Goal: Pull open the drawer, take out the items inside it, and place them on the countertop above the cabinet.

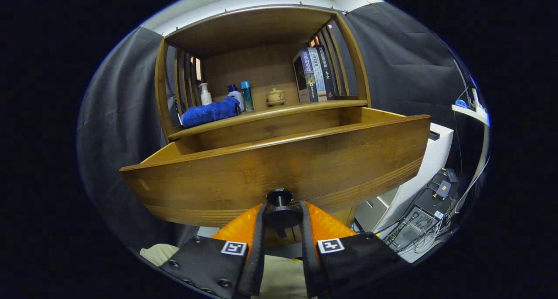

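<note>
The drawer [279, 168] is a wide box of warm brown wood with a fine lengthwise grain and a few shallow grooves along the lower edge of its front panel; it stands pulled out from the cabinet [261, 63], its front just ahead of the fingers and its inner side walls showing paler. Its floor is hidden behind the front panel, so what lies inside cannot be told. A round dark knob [280, 212] on a short stem juts from the middle of the panel. The gripper [281, 218] is clenched on this knob: both fingers [258, 233] press against its disc from either side, the gap between them no wider than the knob itself. Above the drawer, the countertop [279, 111] of the same smooth wood carries a rolled blue towel [210, 111] of plush cloth, a white pump bottle [205, 94], a white bottle with a blue cap [237, 97], a slim clear blue bottle [246, 96], a small pale lidded pot [275, 96] and upright books [314, 74] leaning by the slatted side.
</note>
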Action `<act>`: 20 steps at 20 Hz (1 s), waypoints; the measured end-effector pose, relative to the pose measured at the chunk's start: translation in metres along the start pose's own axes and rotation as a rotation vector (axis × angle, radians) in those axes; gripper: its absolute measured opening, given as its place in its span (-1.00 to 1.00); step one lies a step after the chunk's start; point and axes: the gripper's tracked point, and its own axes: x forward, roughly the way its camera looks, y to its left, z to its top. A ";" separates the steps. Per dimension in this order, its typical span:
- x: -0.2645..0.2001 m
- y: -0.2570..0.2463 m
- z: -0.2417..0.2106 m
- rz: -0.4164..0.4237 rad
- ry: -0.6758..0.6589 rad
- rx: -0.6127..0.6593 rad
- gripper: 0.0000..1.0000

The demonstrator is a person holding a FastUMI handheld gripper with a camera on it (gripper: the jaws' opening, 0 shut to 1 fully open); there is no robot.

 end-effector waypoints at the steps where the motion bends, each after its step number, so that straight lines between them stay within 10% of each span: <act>1: -0.001 -0.001 0.000 -0.006 0.013 -0.005 -0.04; 4: -0.009 0.001 0.011 -0.019 0.008 -0.024 0.04; 7: -0.018 0.004 0.026 -0.017 -0.014 -0.029 0.94; 20: -0.030 0.003 0.146 -0.015 -0.150 0.031 0.97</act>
